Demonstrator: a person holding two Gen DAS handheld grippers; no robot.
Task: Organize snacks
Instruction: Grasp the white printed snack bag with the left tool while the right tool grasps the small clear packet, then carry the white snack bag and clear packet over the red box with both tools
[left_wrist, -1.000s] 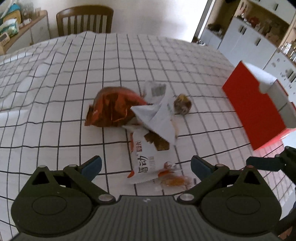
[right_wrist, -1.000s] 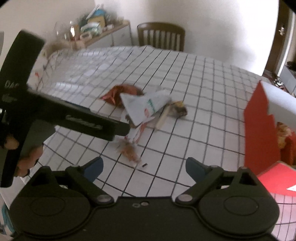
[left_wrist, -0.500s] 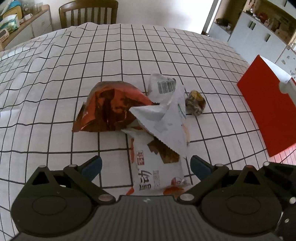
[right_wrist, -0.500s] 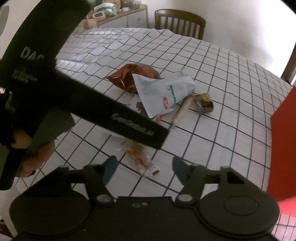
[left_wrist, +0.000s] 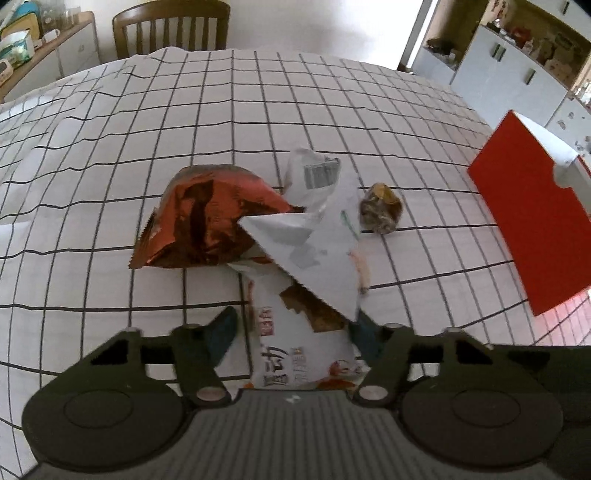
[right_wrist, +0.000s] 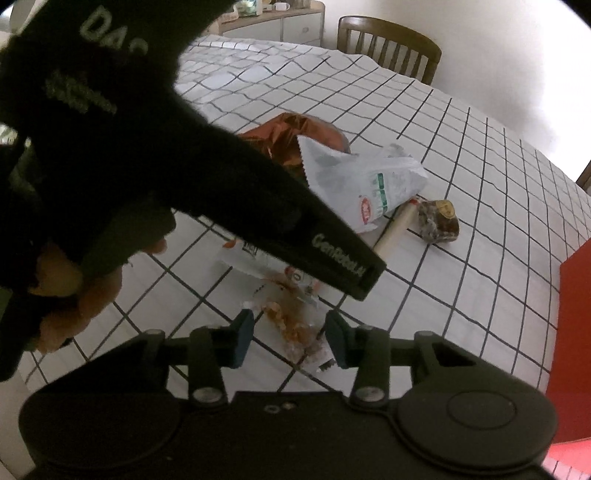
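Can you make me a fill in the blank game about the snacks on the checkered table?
1. The box at the table's edge is coloured ____.
2. The tablecloth has black lines forming a ____ pattern.
3. At the table's far side stands a wooden ____.
4. The shiny orange bag lies partly under a ____ bag.

Missing words: red; grid; chair; white

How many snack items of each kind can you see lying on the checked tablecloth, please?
Large sealed bags: 3, namely the red foil bag, the white bag on top, and the printed white packet between the left gripper's closing jaws.
Small clear packets: 1, the orange-filled packet between the right gripper's closing jaws.
Small brown wrapped snacks: 1.
Pale stick snacks: 1.
Total: 6
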